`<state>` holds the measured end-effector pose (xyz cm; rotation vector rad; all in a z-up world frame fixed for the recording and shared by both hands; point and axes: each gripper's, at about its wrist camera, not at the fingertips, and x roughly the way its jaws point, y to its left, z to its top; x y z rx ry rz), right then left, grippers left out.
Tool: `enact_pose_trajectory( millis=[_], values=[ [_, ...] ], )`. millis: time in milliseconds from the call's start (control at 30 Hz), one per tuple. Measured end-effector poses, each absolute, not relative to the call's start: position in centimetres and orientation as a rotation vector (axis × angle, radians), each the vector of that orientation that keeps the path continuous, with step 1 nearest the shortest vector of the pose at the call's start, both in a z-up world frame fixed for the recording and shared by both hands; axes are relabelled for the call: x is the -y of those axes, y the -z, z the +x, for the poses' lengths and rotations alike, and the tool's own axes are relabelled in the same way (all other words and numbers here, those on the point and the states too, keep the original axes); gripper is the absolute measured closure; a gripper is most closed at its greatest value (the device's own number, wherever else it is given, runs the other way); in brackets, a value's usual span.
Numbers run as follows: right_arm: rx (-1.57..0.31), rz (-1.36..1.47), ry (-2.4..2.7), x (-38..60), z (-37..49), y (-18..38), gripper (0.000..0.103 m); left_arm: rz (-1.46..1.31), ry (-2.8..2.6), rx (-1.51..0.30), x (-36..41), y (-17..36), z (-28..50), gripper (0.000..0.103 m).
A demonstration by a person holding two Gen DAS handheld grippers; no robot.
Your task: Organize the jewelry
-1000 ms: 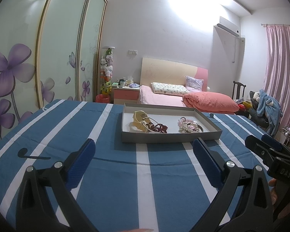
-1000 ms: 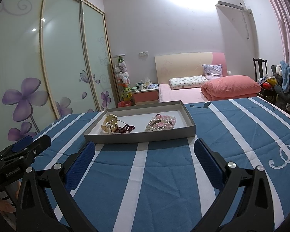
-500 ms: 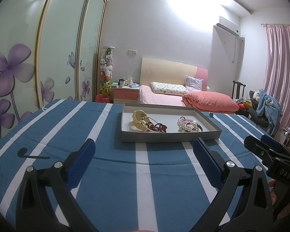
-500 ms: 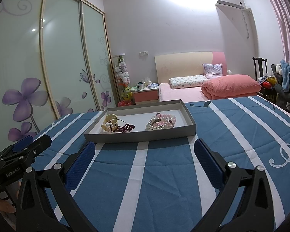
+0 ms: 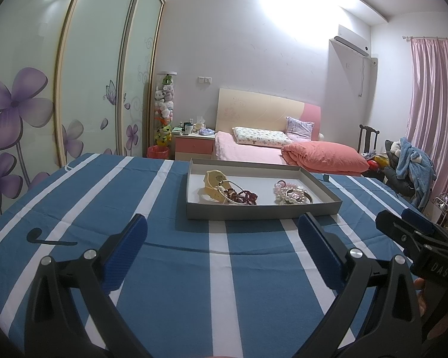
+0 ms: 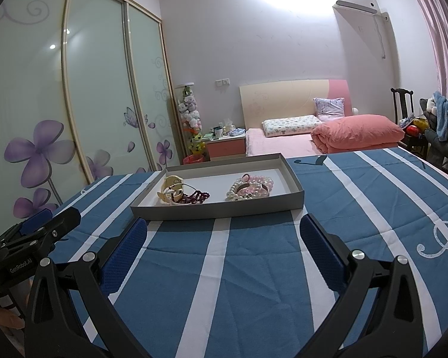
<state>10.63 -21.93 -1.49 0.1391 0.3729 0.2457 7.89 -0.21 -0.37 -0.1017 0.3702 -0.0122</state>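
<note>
A shallow grey tray [image 5: 262, 210] [image 6: 218, 208] with a white floor sits on the blue-and-white striped table ahead of both grippers. In its left part lie a cream bangle [image 5: 213, 183] [image 6: 171, 186] and dark red beads [image 5: 245, 197] [image 6: 197, 197]. In its right part lies a pile of pearl and pink bracelets [image 5: 292, 195] [image 6: 251, 186]. My left gripper [image 5: 222, 241] is open and empty, short of the tray's near wall. My right gripper [image 6: 224, 246] is open and empty, also short of the tray. Each gripper shows at the edge of the other's view.
The striped tablecloth [image 5: 164, 253] spreads wide around the tray. Behind the table stand a bed with a pink quilt [image 5: 322, 152], a nightstand [image 5: 194, 143], floral sliding wardrobe doors [image 5: 30, 113] on the left and a chair with clothes [image 5: 409, 161] on the right.
Both grippers have drifted very slightly; the tray sits marginally nearer in both views. The jaws stay open and the jewelry has not moved.
</note>
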Motion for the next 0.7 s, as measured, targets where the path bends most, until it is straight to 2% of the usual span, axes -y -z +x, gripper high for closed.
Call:
enact_pose_trajectory(
  millis=[700],
  values=[
    [-0.373, 0.137, -0.249, 21.60, 10.29, 1.46, 0.002, -0.102, 0.014, -0.370, 0.46, 0.42, 7.71, 0.004]
  ],
)
